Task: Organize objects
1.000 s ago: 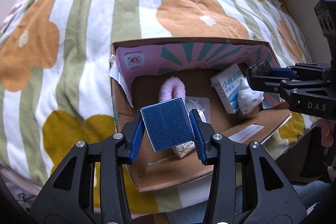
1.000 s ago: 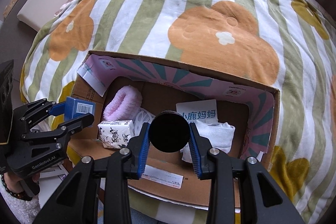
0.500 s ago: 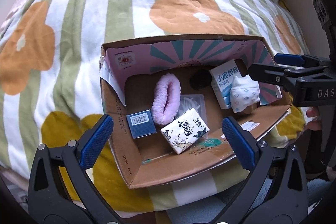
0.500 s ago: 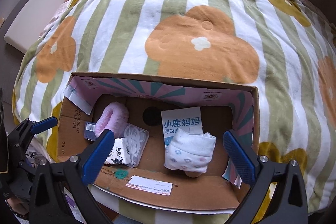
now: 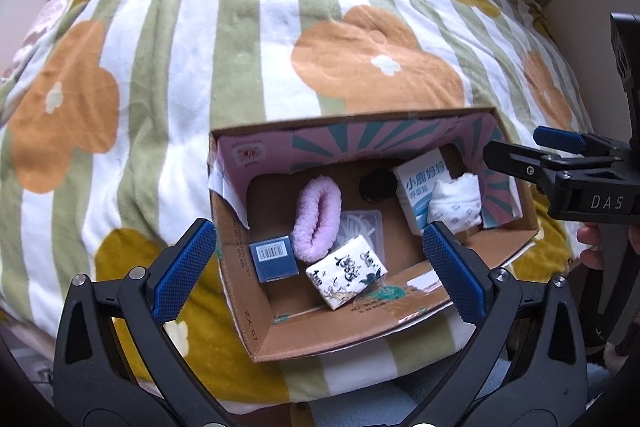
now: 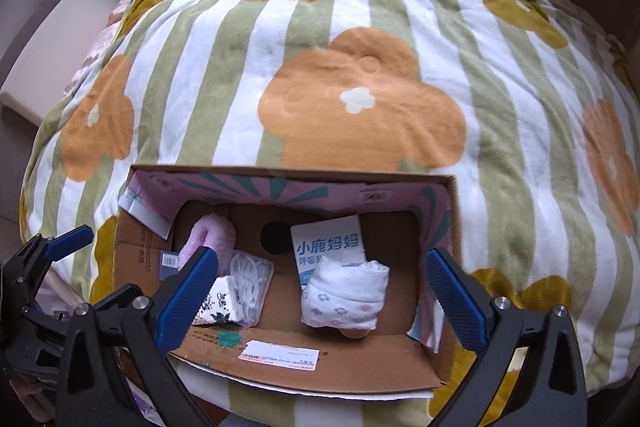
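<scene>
An open cardboard box [image 5: 256, 323] [image 6: 132, 259] lies on a flowered blanket. Inside it are a small blue box [image 5: 274, 261] [image 6: 169, 263], a pink fluffy roll [image 5: 316, 221] [image 6: 208, 237], a patterned tissue pack [image 5: 346, 275] [image 6: 222, 299], a clear plastic case [image 5: 362, 225] [image 6: 250, 277], a black round object [image 5: 376, 183] [image 6: 276, 237], a white-and-blue carton [image 5: 418, 187] [image 6: 328, 245] and a folded white cloth [image 5: 456, 201] [image 6: 344, 297]. My left gripper [image 5: 320, 267] is open and empty above the box's near left. My right gripper [image 6: 326, 293] is open and empty above the box's near edge.
The striped blanket with orange and mustard flowers [image 5: 360, 59] [image 6: 352, 99] covers the surface around the box. The right gripper's body [image 5: 576, 179] shows at the right of the left wrist view. The left gripper's body [image 6: 36, 279] shows at the left of the right wrist view.
Both grippers have opened: the left let go of the blue box and the right of the black round object, both now in the box. Both grippers have drawn back.
</scene>
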`<act>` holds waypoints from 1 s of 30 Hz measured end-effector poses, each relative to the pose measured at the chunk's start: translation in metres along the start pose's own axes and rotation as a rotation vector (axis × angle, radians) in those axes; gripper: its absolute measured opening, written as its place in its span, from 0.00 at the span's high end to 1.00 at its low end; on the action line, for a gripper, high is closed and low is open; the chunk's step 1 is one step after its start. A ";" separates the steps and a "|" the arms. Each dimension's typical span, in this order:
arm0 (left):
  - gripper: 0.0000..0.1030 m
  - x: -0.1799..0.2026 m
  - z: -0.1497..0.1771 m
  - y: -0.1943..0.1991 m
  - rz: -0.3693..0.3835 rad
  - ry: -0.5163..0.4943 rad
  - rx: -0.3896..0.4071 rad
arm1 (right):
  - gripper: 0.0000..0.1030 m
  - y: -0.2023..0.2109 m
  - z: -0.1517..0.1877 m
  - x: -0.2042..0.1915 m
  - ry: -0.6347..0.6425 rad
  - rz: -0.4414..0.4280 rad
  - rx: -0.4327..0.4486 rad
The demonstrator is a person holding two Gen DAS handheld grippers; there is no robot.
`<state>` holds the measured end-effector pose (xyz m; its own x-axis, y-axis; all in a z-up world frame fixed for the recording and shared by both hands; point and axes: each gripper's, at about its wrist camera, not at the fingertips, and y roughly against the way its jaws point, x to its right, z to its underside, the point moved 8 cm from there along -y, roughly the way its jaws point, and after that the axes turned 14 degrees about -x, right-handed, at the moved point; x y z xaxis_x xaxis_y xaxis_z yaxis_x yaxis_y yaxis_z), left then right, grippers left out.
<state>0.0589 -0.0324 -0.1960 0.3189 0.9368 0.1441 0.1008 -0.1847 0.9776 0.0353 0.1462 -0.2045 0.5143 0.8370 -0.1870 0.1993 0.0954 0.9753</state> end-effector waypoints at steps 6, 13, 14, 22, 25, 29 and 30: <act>0.00 0.005 -0.025 0.036 -0.015 0.014 0.067 | 0.00 0.023 -0.008 0.007 -0.011 -0.004 0.032; 0.00 0.009 -0.052 0.066 -0.057 0.017 0.153 | 0.00 0.053 -0.022 0.016 -0.049 0.049 0.114; 0.00 0.008 -0.055 0.069 -0.065 0.021 0.170 | 0.00 0.054 -0.024 0.017 -0.054 0.053 0.124; 0.00 -0.003 -0.069 0.065 -0.051 0.044 0.204 | 0.00 0.050 -0.038 0.027 -0.083 0.077 0.158; 0.00 -0.008 -0.071 0.062 -0.047 0.048 0.204 | 0.00 0.048 -0.038 0.031 -0.098 0.079 0.157; 0.00 -0.012 -0.071 0.060 -0.037 0.050 0.203 | 0.00 0.050 -0.038 0.033 -0.100 0.088 0.158; 0.00 -0.012 -0.071 0.060 -0.038 0.050 0.205 | 0.00 0.051 -0.038 0.032 -0.098 0.091 0.160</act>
<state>-0.0059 -0.0338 -0.1280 0.2645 0.9568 0.1204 0.3027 -0.2009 0.9317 0.0307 0.1985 -0.1563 0.6132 0.7813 -0.1166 0.2744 -0.0722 0.9589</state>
